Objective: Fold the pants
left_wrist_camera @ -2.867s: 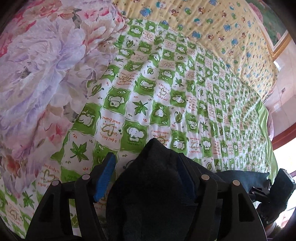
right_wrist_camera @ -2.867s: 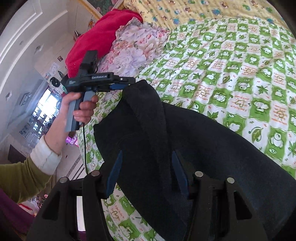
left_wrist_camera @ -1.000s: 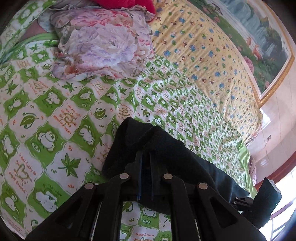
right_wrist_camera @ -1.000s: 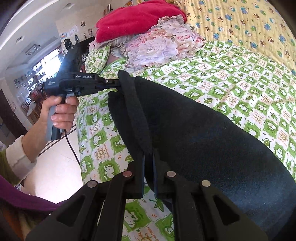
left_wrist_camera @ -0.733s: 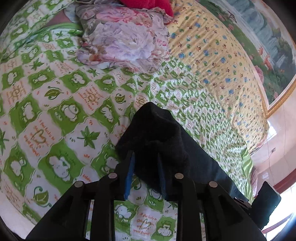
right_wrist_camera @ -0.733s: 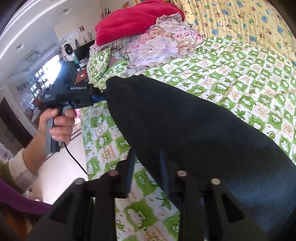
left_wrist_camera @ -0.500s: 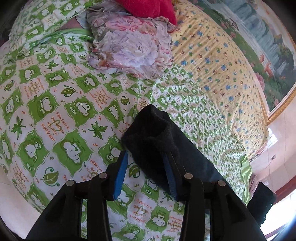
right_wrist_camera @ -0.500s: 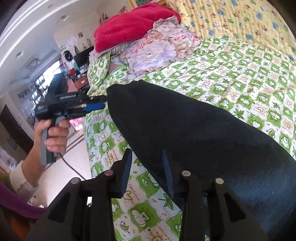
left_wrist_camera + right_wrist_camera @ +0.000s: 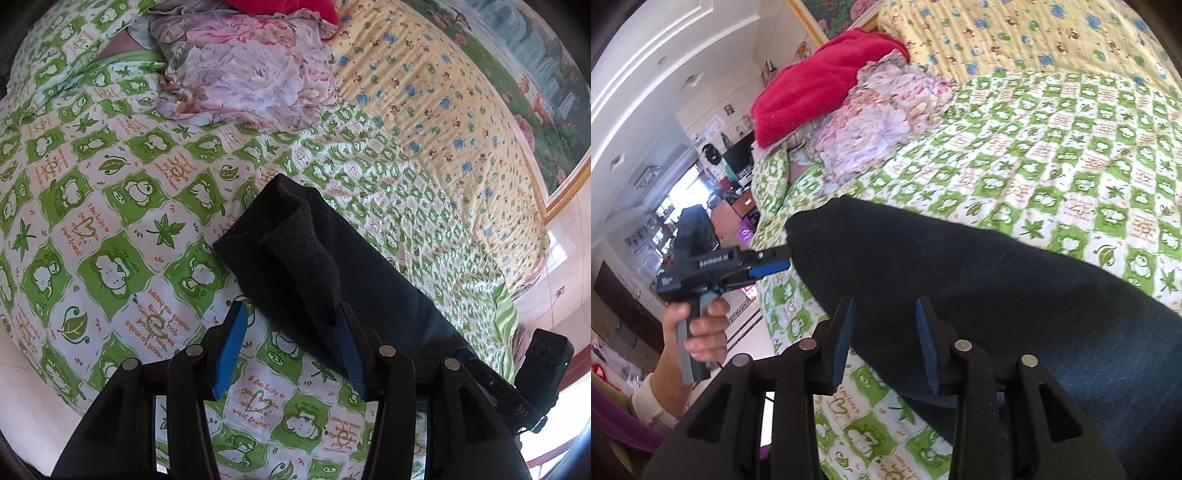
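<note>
Your left tool (image 9: 288,343) is opening, your right tool (image 9: 884,341) open, pants (image 9: 979,291) released on the bed (image 9: 110,229), one fold apparently laid, more likely left.

Dark navy pants (image 9: 314,258) on green-and-white checked bedspread (image 9: 110,221)

Dark pants (image 9: 979,280) lie flat on the green-checked bedspread (image 9: 1071,158), their near edge between the parted, non-pressing blue pads of the right gripper (image 9: 884,332), while the hand-held left gripper (image 9: 772,264) opens just beside their far corner.
</note>
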Demonstrator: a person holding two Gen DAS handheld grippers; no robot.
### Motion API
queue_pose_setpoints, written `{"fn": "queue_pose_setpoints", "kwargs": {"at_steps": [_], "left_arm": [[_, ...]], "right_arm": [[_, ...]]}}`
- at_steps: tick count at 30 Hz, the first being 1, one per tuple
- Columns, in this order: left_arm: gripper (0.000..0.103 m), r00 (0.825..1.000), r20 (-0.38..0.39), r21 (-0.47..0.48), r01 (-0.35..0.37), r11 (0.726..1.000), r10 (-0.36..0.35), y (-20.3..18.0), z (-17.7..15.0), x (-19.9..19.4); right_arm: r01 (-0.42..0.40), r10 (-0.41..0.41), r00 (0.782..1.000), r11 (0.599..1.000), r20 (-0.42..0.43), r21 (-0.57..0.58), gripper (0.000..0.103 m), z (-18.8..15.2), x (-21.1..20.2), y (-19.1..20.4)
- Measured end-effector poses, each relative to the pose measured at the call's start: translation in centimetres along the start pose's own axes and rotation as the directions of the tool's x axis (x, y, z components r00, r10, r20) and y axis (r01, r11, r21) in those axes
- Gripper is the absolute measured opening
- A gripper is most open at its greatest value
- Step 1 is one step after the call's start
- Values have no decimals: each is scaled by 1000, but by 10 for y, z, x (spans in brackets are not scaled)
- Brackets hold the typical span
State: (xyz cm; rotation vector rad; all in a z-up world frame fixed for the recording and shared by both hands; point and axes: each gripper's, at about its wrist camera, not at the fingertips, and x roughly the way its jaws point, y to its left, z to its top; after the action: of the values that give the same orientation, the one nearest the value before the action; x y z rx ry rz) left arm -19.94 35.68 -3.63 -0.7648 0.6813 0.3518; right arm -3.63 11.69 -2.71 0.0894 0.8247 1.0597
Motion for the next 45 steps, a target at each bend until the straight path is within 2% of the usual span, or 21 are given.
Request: {"fn": "queue_pose_setpoints", "kwargs": {"at_steps": [4,9,12,17,21,26,32,33,35,37,41,43,45], "left_arm": [[50,1000,-9,6,-22,1000,22,2,0,7],[50,999,-21,-12,-27,1000,27,10,2,13],[50,999,-26,-23,-26,999,26,13,3,16],[50,999,-36,-26,-24,999,24,17,7,22],[50,999,-46,-16,-27,999,27,19,15,30],[50,998,-49,4,-33,999,34,17,22,41],[47,999,-32,46,-38,998,40,6,29,60],[46,999,-27,57,-41,998,43,4,30,63],[30,998,-24,86,-48,995,50,-1,30,68],[23,999,-6,112,-37,993,38,-8,31,62],[22,996,89,180,-10,984,-6,-29,36,22],[22,990,130,218,15,976,-44,-37,41,2],[22,988,148,247,7,969,-44,-40,46,-4]], "right_arm": [[9,-10,1000,999,26,47,36,13,-5,-15],[69,-73,997,994,36,90,36,35,-4,-36],[57,-62,998,988,26,143,36,50,2,-55],[75,-61,995,978,-75,196,36,70,32,-89],[82,-43,981,976,-188,203,36,72,61,-104],[77,-36,951,990,-307,122,36,65,84,-98],[85,-90,925,996,-370,-31,32,58,88,-81],[95,-109,923,994,-370,-56,31,57,88,-76],[122,-153,921,987,-359,-107,23,55,86,-66],[147,-187,925,979,-332,-142,20,56,79,-58],[203,-236,951,964,-200,-171,18,68,50,-43],[245,-267,955,955,-130,-166,17,79,39,-42],[256,-269,959,957,-86,-136,17,86,37,-44]]}}
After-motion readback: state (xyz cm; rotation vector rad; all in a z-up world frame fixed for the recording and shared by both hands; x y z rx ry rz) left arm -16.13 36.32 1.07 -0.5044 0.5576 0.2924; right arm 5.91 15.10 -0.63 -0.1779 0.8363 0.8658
